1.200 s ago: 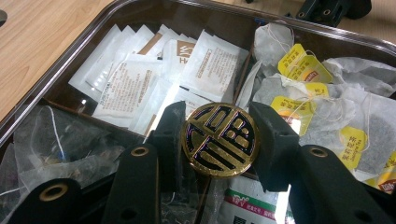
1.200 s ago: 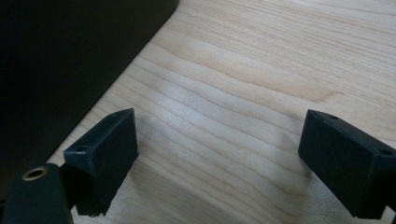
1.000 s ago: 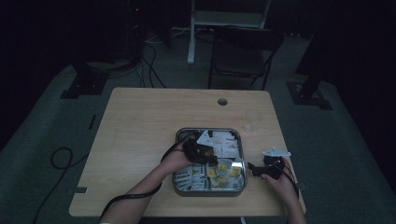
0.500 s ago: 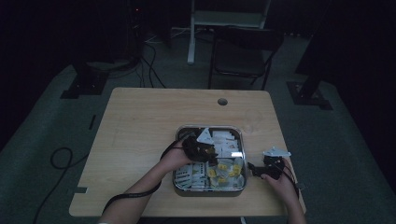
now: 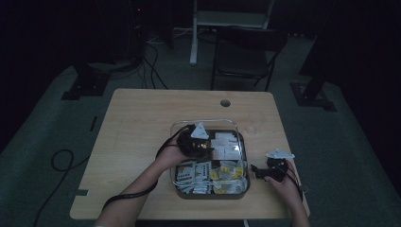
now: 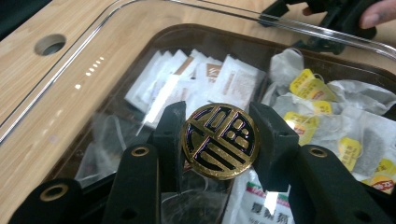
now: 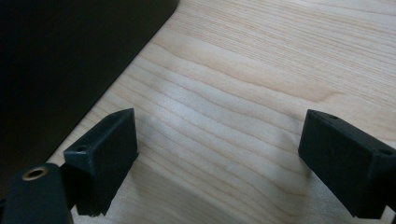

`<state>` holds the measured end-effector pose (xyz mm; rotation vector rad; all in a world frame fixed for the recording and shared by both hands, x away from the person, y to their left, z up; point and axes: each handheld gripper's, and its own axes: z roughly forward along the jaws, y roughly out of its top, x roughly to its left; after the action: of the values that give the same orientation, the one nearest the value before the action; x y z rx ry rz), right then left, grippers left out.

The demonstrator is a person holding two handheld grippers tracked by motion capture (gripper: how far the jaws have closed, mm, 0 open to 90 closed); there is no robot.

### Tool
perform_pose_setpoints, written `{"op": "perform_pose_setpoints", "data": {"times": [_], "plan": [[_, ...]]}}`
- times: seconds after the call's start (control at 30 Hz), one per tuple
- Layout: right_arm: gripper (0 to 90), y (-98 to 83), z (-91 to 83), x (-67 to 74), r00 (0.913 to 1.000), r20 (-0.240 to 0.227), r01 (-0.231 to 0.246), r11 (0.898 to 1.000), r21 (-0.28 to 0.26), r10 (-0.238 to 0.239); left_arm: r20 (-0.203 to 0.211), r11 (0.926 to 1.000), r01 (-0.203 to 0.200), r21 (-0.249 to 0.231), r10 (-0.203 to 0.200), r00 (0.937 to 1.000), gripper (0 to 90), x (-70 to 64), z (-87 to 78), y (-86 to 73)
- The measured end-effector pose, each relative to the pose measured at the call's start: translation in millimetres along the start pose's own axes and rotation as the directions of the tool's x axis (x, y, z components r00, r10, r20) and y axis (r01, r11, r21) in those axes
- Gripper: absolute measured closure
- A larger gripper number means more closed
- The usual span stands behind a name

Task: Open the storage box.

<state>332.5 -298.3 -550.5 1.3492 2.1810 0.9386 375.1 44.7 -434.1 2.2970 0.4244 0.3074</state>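
Now the round black-and-gold disc is pinched between the left gripper jaws, above the clear plastic bin of tea bags on the light wooden table. Beside the bin, the right gripper rests wide open, holding nothing; the room around is dark.

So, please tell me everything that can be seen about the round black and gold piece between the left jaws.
The round piece is a flat disc, seemingly metal, with a shiny gold rim and raised gold bars and small squares on a glossy black face. It stands on edge, its face toward the left gripper's camera. The left gripper is shut on it, one black jaw pressing each side of its rim; nothing else visibly touches it. It hangs above the clear container of tea bags and paper sachets.
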Motion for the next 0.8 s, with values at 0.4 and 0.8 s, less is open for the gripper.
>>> {"op": "perform_pose_setpoints", "data": {"times": [0.4, 0.8], "plan": [[11.1, 0.0, 0.0, 0.1, 1.0000, 0.000, -0.001, 1.000, 0.001, 0.001, -0.072, 0.9984, 0.055, -0.010, -0.055, 0.9958, 59.9, 18.3, -21.7, -10.0], [11.1, 0.0, 0.0, 0.1, 1.0000, 0.000, -0.001, 1.000, 0.000, 0.001, -0.134, 0.9940, 0.109, -0.008, -0.109, 0.9850, 59.9, 38.1, -40.4, -27.7]]}}
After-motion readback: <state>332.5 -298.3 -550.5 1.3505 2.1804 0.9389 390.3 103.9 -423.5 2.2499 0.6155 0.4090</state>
